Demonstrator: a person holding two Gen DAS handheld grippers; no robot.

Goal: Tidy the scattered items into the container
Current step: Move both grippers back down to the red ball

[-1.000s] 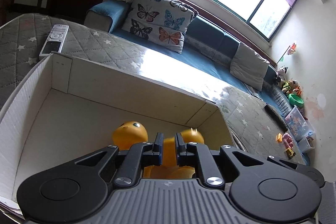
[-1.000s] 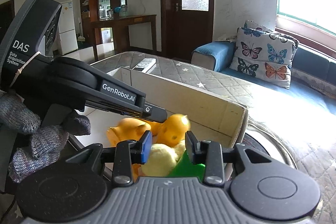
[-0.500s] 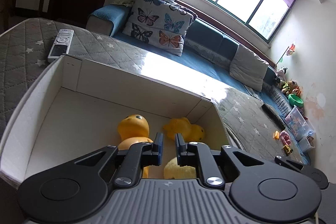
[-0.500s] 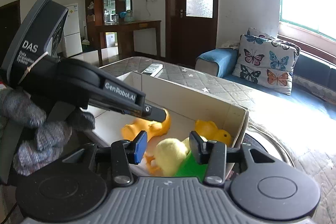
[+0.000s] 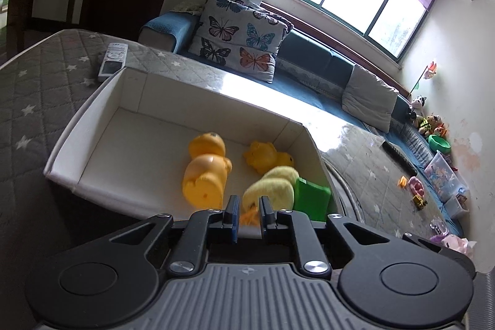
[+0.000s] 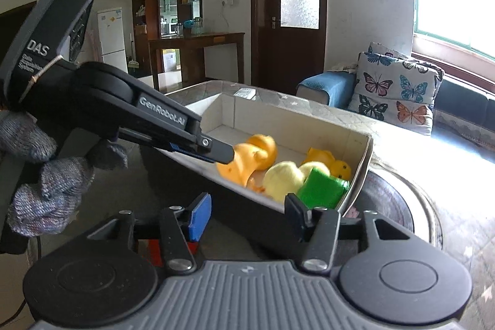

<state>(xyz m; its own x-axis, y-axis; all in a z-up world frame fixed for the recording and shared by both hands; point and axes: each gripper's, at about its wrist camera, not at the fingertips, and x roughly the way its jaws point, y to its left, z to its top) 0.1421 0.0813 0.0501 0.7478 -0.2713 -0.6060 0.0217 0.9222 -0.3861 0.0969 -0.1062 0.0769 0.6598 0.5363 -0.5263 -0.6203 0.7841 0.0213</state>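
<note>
While both tools spread empty, opening, pinch light, squashy plush chick (image 5: 272, 184) at five o'clock in box (image 5: 92, 101) mid-body.

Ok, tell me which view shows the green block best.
The right wrist view: the green block shows its top and side clearly in the box corner. In the left wrist view the green block sits low, partly behind the fluffy yellow toy.

One white cardboard box (image 5: 92, 126) holds four toys: two orange rubber ducks, the large one (image 5: 205, 172) and the small one (image 5: 264, 156), one pale yellow plush chick (image 5: 273, 186) and one green block (image 5: 312, 197). One remote control (image 5: 113, 61) lies outside it.
</note>
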